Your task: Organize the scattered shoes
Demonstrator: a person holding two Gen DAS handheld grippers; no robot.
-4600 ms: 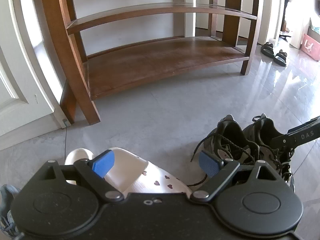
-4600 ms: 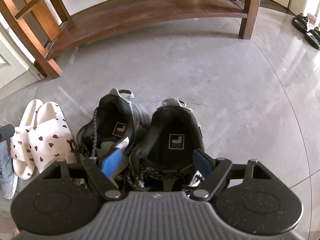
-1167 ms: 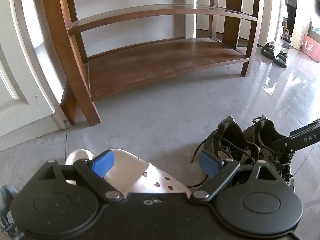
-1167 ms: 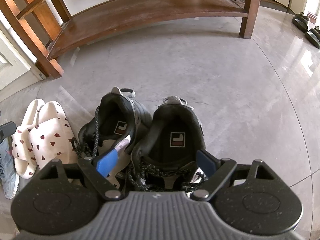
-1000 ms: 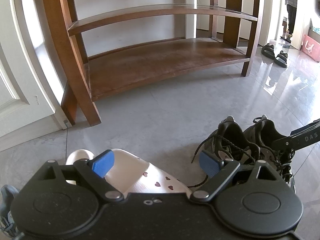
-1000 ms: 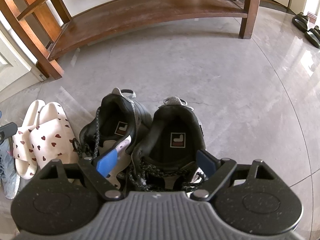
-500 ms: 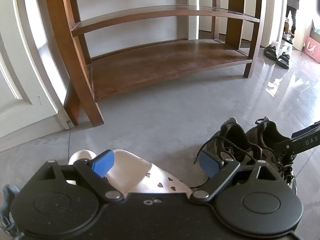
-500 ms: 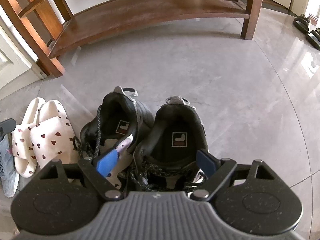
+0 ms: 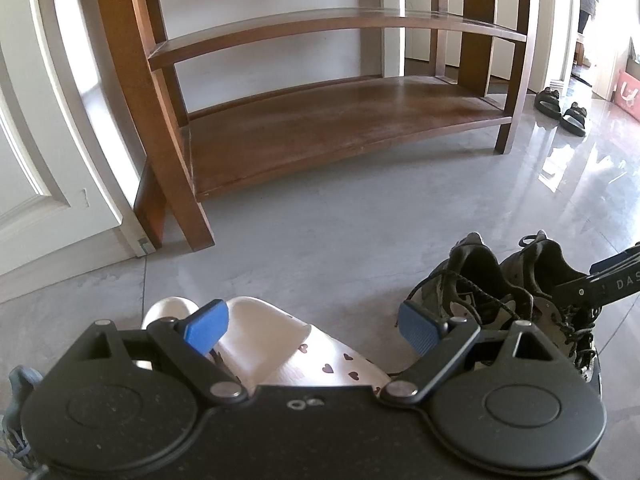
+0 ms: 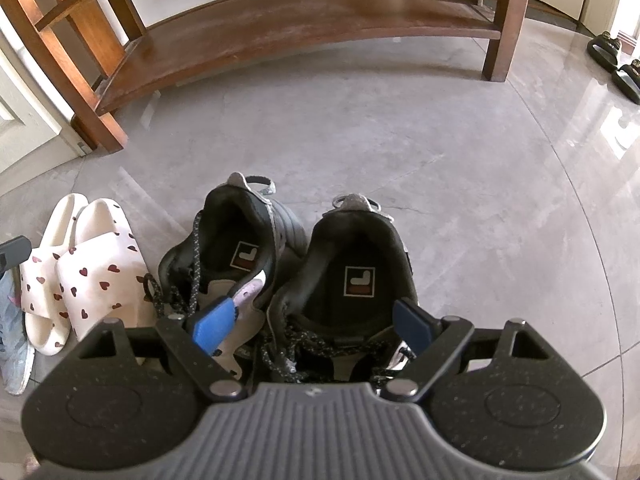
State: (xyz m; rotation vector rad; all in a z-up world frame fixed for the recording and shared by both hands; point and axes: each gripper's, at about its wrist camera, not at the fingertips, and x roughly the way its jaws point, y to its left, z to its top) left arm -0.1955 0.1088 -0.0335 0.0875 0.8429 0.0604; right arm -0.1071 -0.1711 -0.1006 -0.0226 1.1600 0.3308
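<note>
A pair of black sneakers (image 10: 352, 272) stands on the grey floor, heels toward the wooden shoe rack (image 10: 304, 20). My right gripper (image 10: 314, 324) is open, its blue pads straddling the tongue of the right sneaker. A pair of white slippers with red hearts (image 10: 80, 272) lies left of the sneakers. My left gripper (image 9: 314, 326) is open just above the slippers (image 9: 280, 344). The sneakers (image 9: 508, 292) show at the right of the left wrist view, with the right gripper's arm over them. The rack (image 9: 320, 128) has bare shelves.
A light blue shoe (image 10: 12, 332) lies at the far left, partly cut off. Black sandals (image 9: 560, 108) sit beyond the rack's right leg, also in the right wrist view (image 10: 612, 60). A white door (image 9: 44, 152) stands left of the rack. A pink box (image 9: 630, 88) is far right.
Both grippers have drawn back and risen slightly; the rack and shoes sit a little lower and farther in view. Jaws stay open. No shoe has moved.
</note>
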